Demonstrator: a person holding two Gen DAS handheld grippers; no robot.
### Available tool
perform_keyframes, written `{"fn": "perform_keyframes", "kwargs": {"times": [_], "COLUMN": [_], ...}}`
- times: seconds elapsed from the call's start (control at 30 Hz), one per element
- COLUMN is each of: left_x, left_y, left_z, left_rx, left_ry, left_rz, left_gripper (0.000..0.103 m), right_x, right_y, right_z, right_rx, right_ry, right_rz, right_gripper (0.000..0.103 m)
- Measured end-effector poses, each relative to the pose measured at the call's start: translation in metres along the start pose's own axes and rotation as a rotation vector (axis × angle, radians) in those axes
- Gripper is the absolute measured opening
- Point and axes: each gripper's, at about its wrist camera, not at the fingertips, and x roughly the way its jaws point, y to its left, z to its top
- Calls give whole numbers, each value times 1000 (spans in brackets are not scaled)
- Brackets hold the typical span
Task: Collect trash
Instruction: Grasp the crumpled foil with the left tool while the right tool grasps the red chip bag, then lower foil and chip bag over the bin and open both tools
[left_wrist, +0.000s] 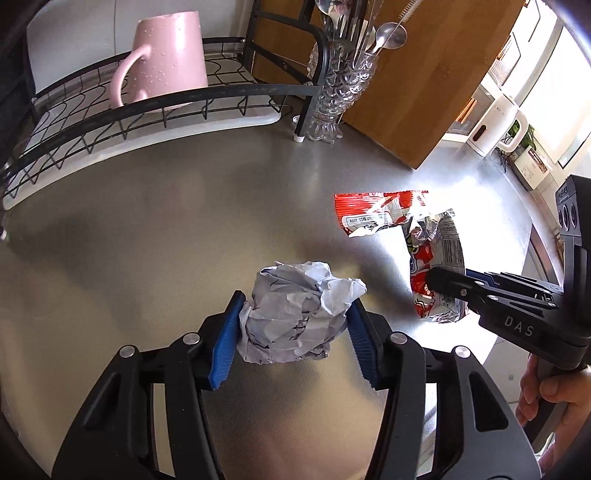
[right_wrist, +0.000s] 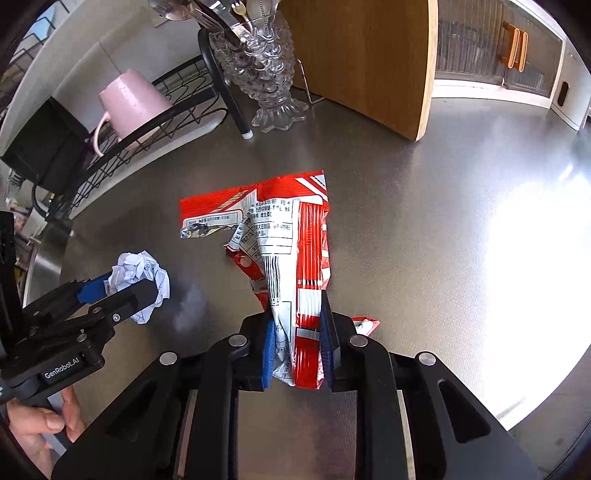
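"DAS" in pale letters on the black body of the right tongs (left_wrist: 439, 284), seen from the left wrist view. "GenRobot.AI" in white on the black body of the left tongs (right_wrist: 122, 286), seen from the right wrist view. Red and white snack wrapper (right_wrist: 295, 258): barcode with digits beneath it too small to read, a vertical run of digits on the red stripe, not legible, and blocks of Chinese print in boxed panels, too small to make out. A second barcode side of the wrapper shows in the left wrist view, unreadable. Crumpled paper ball (left_wrist: 295, 314): dark scribbled marks, not readable.
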Motion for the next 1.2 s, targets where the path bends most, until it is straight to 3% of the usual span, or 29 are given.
{"fn": "perform_keyframes", "kwargs": {"times": [0.33,0.6,0.83,1.2], "left_x": [-99,-151,-137,-51], "left_y": [1,5,15,46], "left_z": [-101,-201,-274,-343], "left_rx": [-119,-226,-294,-340], "left_ry": [-61,-51,28,187], "left_rz": [100,143,139,142], "left_gripper": [52,53,53,53], "right_x": [-52,-79,-70,27], "right_y": [30,56,70,60], "right_z": [-69,-149,-216,-276], "right_rx": [-85,-169,-220,-164], "right_ry": [-13,53,169,361], "right_rz": [74,170,211,156], "right_gripper": [21,21,21,22]}}
